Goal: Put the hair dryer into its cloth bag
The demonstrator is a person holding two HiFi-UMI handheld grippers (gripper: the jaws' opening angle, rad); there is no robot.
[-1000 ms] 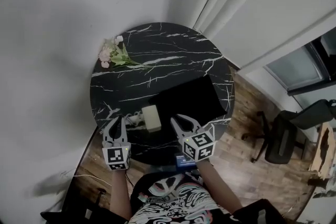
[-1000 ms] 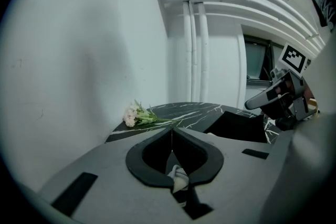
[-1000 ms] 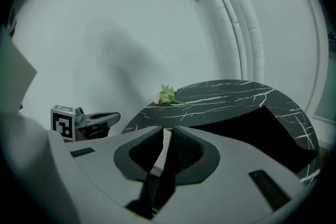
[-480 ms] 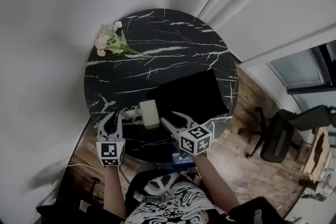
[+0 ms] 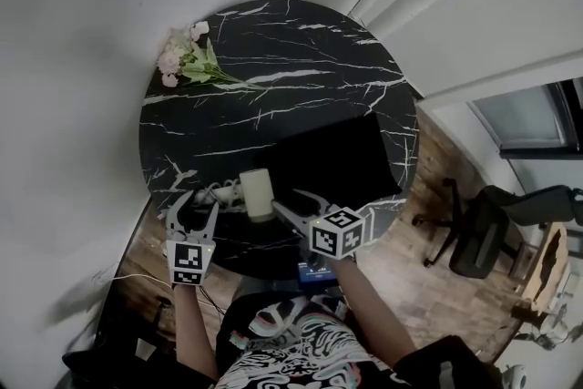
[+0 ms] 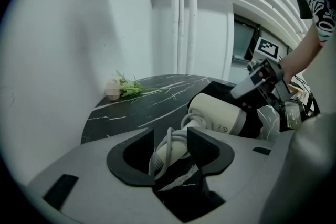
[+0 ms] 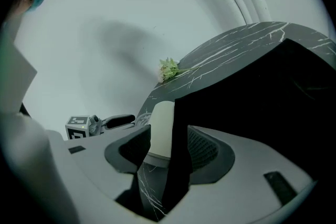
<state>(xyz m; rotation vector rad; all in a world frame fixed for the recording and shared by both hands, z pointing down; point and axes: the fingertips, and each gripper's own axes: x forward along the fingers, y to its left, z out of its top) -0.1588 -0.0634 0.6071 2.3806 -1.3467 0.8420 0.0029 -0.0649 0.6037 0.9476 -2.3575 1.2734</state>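
Black marble with white veins: round tabletop (image 5: 273, 87), set close against a pale wall above a wooden floor (image 5: 428, 187).

Hair dryer (image 5: 256, 193): cream, lying on its side at the near edge of the tabletop, outside the bag. Its pale cord (image 5: 219, 193) is coiled just to its left.

Cloth bag (image 5: 332, 164): black, lying flat on the tabletop, immediately right of the dryer and touching or overlapping its right side.

Left gripper (image 5: 196, 207): held low at the near-left rim and pointing at the cord. The jaws have just been opening and now stand moderately apart. In the left gripper view the coiled cord (image 6: 173, 147) and the dryer's handle end sit in the gap, with neither jaw visibly pressing.

Right gripper (image 5: 287, 200): held at the near rim where the dryer meets the bag. The jaws have just been opening and now stand wide. In the right gripper view the dryer's barrel (image 7: 161, 123) and the bag's dark edge (image 7: 181, 165) show between them, ungripped.

Flowers (image 5: 187, 59): a small pink and green sprig at the far-left rim, well apart from the rest.

Office chair (image 5: 483, 232): dark, on the floor to the right.
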